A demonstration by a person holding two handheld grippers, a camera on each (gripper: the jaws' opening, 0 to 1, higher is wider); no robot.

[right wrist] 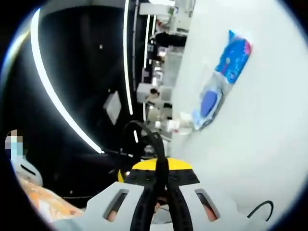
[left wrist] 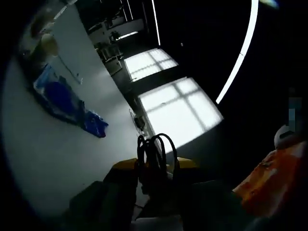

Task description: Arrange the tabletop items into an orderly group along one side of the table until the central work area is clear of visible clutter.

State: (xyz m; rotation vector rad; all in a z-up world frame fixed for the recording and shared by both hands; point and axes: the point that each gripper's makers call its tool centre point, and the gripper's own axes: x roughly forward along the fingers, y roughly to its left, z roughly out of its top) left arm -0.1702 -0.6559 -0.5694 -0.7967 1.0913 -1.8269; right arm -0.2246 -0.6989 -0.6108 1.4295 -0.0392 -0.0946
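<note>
A coiled black cable stands up in loops between the dark jaws of my left gripper, which is shut on it. In the right gripper view, a black cable loop rises from my right gripper, whose pale jaws are pressed together on its strands. A yellow and black piece sits just behind the jaw tips; yellow also shows beside the loops in the left gripper view. Both grippers are held up off the white table. A blue packet lies flat on the table, and the blue packet lies well beyond the right jaws.
A pale round item lies at the table's far end past the packet. A thin black wire end rests on the table near the right jaws. A person in orange clothing stands close by. The dim room has bright windows.
</note>
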